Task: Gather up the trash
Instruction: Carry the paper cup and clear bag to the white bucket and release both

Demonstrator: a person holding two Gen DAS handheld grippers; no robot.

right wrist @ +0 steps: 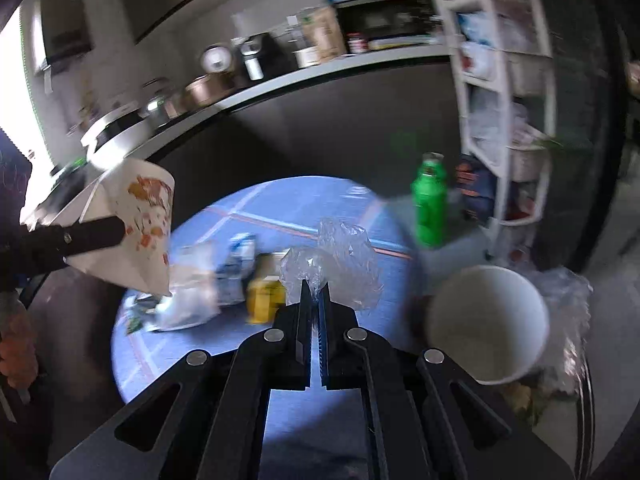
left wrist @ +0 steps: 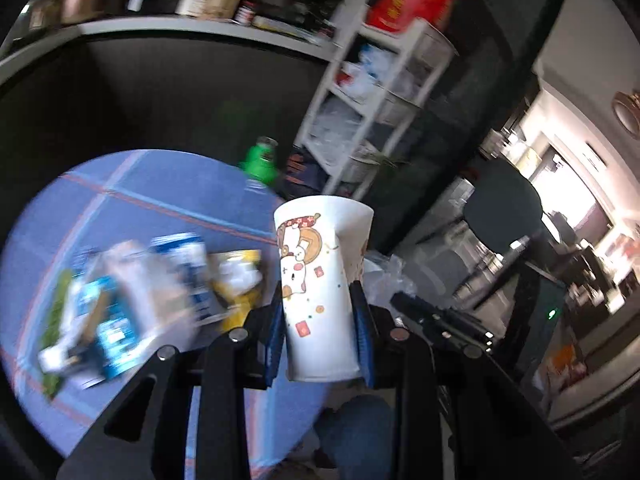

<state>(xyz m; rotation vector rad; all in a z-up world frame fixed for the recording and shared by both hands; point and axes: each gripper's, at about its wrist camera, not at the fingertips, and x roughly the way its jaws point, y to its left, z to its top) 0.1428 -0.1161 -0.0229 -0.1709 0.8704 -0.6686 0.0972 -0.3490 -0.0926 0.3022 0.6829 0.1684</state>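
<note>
The left tongs [left wrist: 320,320] clamped a printed paper cup [left wrist: 320,280] by its lower wall, upright and clear of the desk [left wrist: 168,208]. The right tongs [right wrist: 315,292] were pinched together on a crumpled clear plastic wrap [right wrist: 340,256] — both lifted, probably for the white bin [right wrist: 488,320] close by. Beyond lay more wrappers [right wrist: 224,272]; farther back, 1 green bottle [right wrist: 430,200].
</note>
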